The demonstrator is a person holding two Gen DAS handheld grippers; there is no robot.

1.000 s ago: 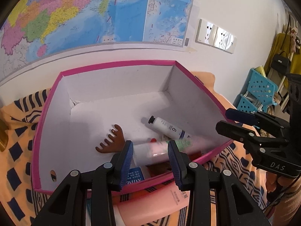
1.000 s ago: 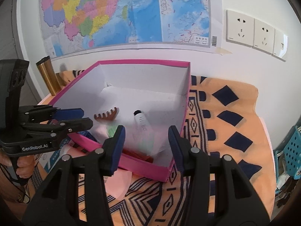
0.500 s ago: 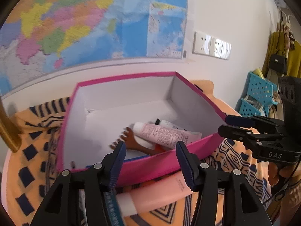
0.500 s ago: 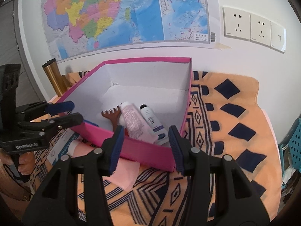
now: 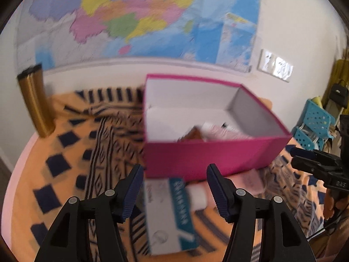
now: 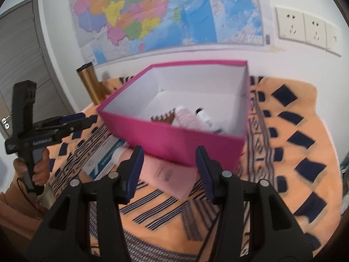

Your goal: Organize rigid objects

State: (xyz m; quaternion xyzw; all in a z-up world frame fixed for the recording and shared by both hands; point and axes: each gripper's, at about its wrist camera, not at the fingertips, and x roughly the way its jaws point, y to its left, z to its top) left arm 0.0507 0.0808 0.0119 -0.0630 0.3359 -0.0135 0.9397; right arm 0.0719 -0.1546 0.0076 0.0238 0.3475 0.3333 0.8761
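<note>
A pink box [image 5: 207,159] with white inside stands on the patterned cloth. In it lie a brown comb [image 6: 165,116], a pale pink tube [image 6: 185,118] and a white bottle [image 6: 205,118]. In front of the box a teal-and-white carton [image 5: 172,214] and a peach tube [image 6: 170,172] lie on the cloth. My left gripper [image 5: 175,170] hovers over the carton; its jaws are opening and grip nothing. My right gripper [image 6: 169,152] is open above the peach tube, short of the box's near wall, with nothing between its pads.
A gold cylinder [image 5: 37,102] stands at the back left by the wall. A map and wall sockets [image 6: 305,28] hang behind the box. Bare cloth [image 6: 294,142] stretches to the right of the box. A hand [image 6: 39,170] holds the left gripper's handle.
The left gripper let the pale pink tube fall into the box, opened wider and drew back out to the near side. The right gripper also pulled back a little.
</note>
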